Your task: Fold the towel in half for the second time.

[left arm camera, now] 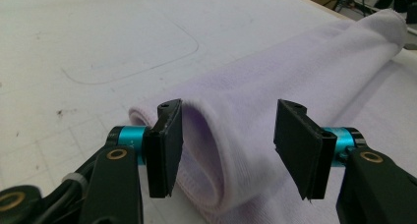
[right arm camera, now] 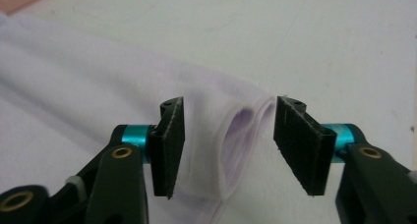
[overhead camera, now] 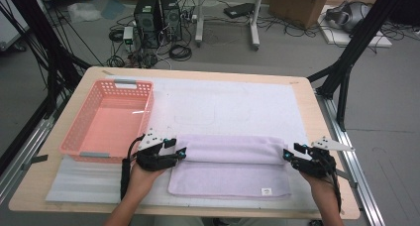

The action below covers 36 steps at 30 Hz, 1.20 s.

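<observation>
The lilac towel is lying on the white mat covering the bench, its far portion folded over into a soft roll running across the towel, with a flat layer spreading out on the person's side. The left claw is sitting at the left end of that roll, its jaws standing apart with the looped fold between them; one pad is touching the cloth, the other is clear of it, so nothing is clamped. The right claw is sitting at the right end of the roll, its jaws likewise parted around the fold's open end. A pink basket is resting just left of the towel, beyond the left claw.
</observation>
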Available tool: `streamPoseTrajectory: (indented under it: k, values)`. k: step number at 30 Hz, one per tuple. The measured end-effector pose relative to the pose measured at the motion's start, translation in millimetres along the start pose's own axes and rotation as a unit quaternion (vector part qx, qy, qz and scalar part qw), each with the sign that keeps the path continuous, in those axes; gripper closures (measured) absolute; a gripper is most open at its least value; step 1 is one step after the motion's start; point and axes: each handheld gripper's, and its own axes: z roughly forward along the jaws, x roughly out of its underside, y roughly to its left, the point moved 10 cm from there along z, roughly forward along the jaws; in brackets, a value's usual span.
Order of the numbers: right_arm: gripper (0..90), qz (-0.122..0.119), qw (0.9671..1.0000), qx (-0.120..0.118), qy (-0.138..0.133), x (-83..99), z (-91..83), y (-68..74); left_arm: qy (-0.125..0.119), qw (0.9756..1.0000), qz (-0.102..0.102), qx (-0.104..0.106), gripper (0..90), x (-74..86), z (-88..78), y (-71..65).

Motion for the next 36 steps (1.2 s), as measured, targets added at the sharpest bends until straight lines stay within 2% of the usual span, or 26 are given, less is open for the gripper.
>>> streamPoseTrajectory:
  k: [3, 5, 6, 7, 8, 9, 11, 13, 16, 20, 22, 25, 30, 36]
  values:
    - [43.7, 0.008, 0.9999, -0.007, 0.006, -8.1, 11.3, -4.4, 0.007, 0.9999, -0.009, 0.008, 45.0, -2.7, 8.1, 3.1]
    - [48.9, 0.015, 0.9996, -0.013, 0.02, -8.0, 20.4, -6.4, 0.019, 0.9995, -0.017, 0.016, 49.8, 1.3, 11.6, 3.2]
    - [58.1, 0.02, 0.9992, -0.019, 0.029, -6.4, 22.8, -5.7, 0.025, 0.9995, -0.014, 0.014, 54.4, 5.0, 12.2, 2.9]
    - [68.7, 0.014, 0.9987, -0.029, 0.039, -3.0, 25.6, -4.4, 0.032, 0.9994, -0.009, 0.014, 62.8, 8.3, 11.4, 2.5]
    - [81.7, 0.011, 0.9981, -0.04, 0.045, 0.3, 26.5, -1.8, 0.036, 0.9992, -0.006, 0.017, 77.9, 10.4, 11.0, 1.7]
    - [82.7, 0.002, 0.998, -0.043, 0.046, 2.4, 26.9, -1.1, 0.039, 0.999, -0.004, 0.02, 81.0, 12.3, 10.0, 1.6]
    - [84.0, -0.013, 0.9982, -0.036, 0.046, 8.8, 24.2, -0.3, 0.03, 0.9993, -0.008, 0.021, 83.9, 11.8, 6.1, 1.9]
    - [84.4, -0.013, 0.9986, -0.035, 0.037, 12.2, 17.9, 1.6, 0.019, 0.9994, -0.013, 0.026, 84.1, 11.4, 1.7, -1.0]
    - [84.3, -0.014, 0.9988, -0.035, 0.031, 17.2, 8.2, 6.4, 0.016, 0.9993, -0.005, 0.035, 84.0, 12.6, -3.1, -6.6]
    - [84.2, -0.02, 0.9989, -0.033, 0.028, 23.5, -1.3, 9.2, 0.01, 0.9992, -0.005, 0.037, 84.0, 14.0, -8.5, -9.7]
    - [84.2, -0.015, 0.999, -0.033, 0.024, 25.8, -5.1, 10.8, 0.006, 0.9992, -0.011, 0.037, 83.6, 16.4, -12.0, -10.9]
    - [84.2, -0.023, 0.999, -0.03, 0.022, 28.9, -10.3, 16.2, 0.002, 0.9992, -0.014, 0.037, 83.5, 21.8, -17.8, -13.6]
    - [84.2, -0.021, 0.9993, -0.026, 0.015, 35.9, -20.4, 24.7, -0.01, 0.9992, -0.009, 0.036, 83.5, 27.9, -23.3, -21.8]
    - [84.2, -0.019, 0.9995, -0.02, 0.011, 46.8, -35.3, 33.1, -0.011, 0.9991, -0.002, 0.04, 83.5, 36.9, -33.2, -34.3]
